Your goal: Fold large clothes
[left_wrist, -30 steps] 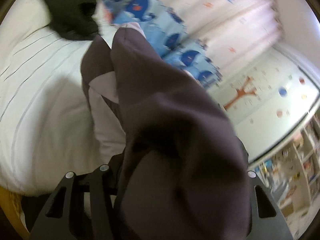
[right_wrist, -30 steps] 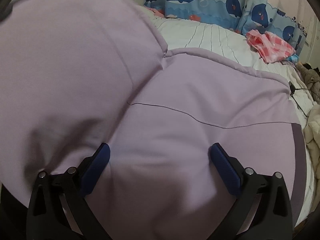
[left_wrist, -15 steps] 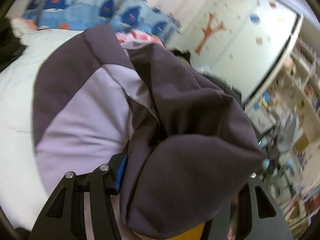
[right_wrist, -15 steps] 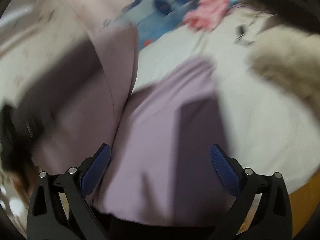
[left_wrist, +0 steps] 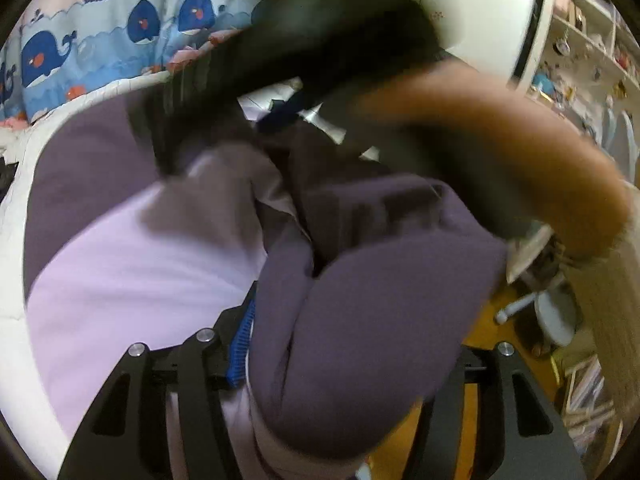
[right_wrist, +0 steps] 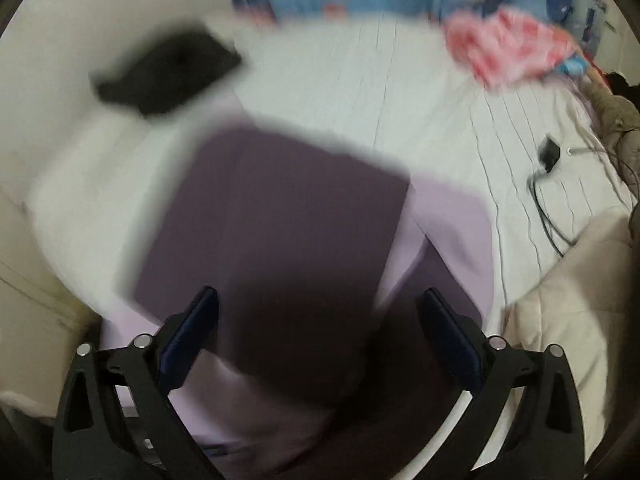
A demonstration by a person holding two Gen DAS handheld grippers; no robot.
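Observation:
A large two-tone garment, dark purple (left_wrist: 380, 320) and lilac (left_wrist: 140, 272), lies on the white bed. My left gripper (left_wrist: 360, 352) has a thick bunch of its dark purple cloth between the jaws. The blue left pad (left_wrist: 242, 344) presses on the cloth while the jaws are opening slightly; the right finger is hidden by the fabric. In the right wrist view the garment (right_wrist: 288, 220) lies partly folded, dark panel over lilac. My right gripper (right_wrist: 320, 312) hovers open above it, holding nothing. The same gripper, blurred, and a person's forearm (left_wrist: 500, 140) cross the left wrist view.
On the white striped sheet (right_wrist: 360, 92) lie a black garment (right_wrist: 168, 72) at far left, a pink checked one (right_wrist: 508, 52) at far right, and a charger with cable (right_wrist: 548, 152). A beige quilt (right_wrist: 560, 300) sits at right. Whale-print curtains (left_wrist: 100, 48) hang behind the bed.
My left gripper rolled and swung sideways with the dark cloth bunch in it. My right gripper lifted off the flat lilac cloth and now looks down on the folded garment. The forearm came into the left view.

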